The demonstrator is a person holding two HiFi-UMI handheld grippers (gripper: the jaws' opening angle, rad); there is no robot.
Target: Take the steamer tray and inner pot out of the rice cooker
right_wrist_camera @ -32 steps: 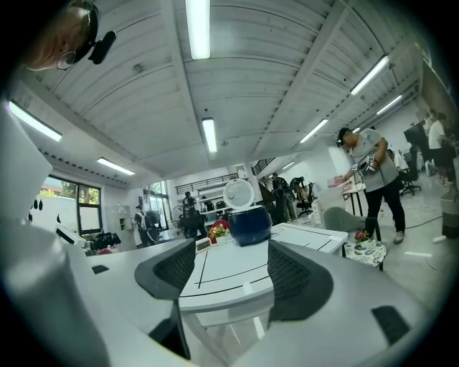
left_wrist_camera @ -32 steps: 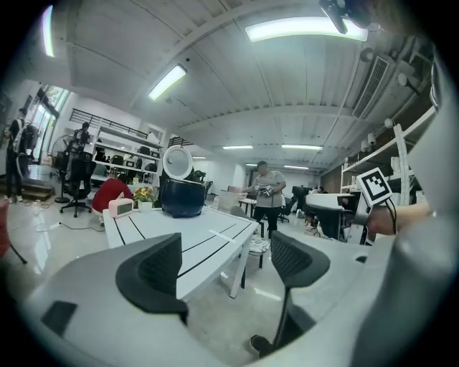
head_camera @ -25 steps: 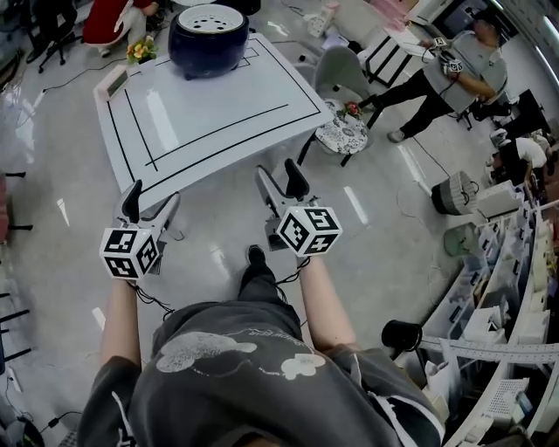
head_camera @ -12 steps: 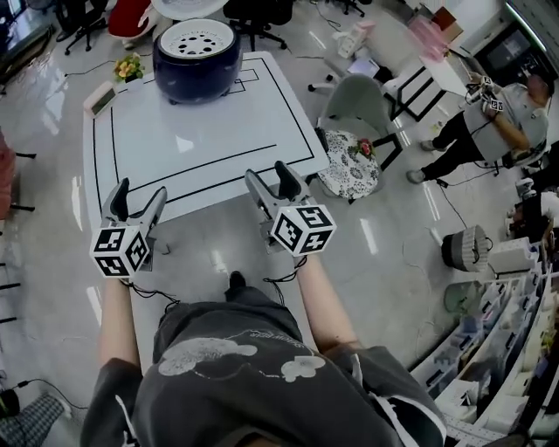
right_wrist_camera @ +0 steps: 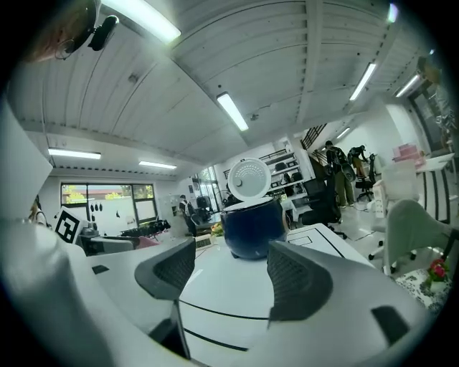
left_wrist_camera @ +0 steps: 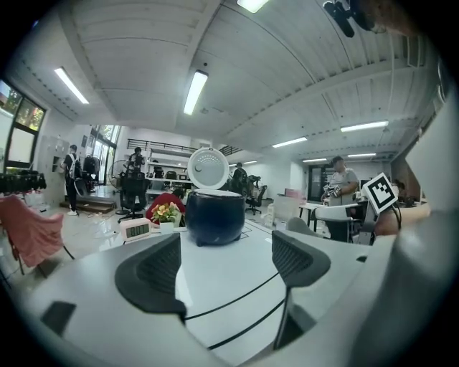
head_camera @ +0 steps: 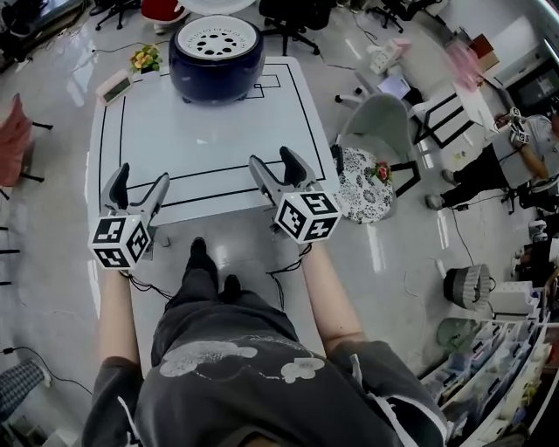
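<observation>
inner pot: hidden under the steamer tray (head_camera: 216, 37)
lid (head_camera: 214, 7): cut by top edge
clock (head_camera: 114, 86) digits: too small to read

The right tongs (right_wrist_camera: 231, 278) fill the lower part of the frame. Their two dark ribbed jaws stand well apart, with only bare white worktop (right_wrist_camera: 208, 288) showing between them. Black lines (right_wrist_camera: 222, 310) cross the worktop there. Beyond the jaws, at the centre of the frame, a dark blue rice cooker (right_wrist_camera: 252, 228) stands on the far part of the worktop. Its round white lid (right_wrist_camera: 249, 178) is raised upright, the perforated inner face turned toward the camera. A square black-and-white marker (right_wrist_camera: 68, 224) shows at the left edge. A pale chair (right_wrist_camera: 412, 218) stands at the lower right. Long ceiling lamps (right_wrist_camera: 233, 111) run overhead, and people (right_wrist_camera: 333, 154) stand far back, right of the lid.
</observation>
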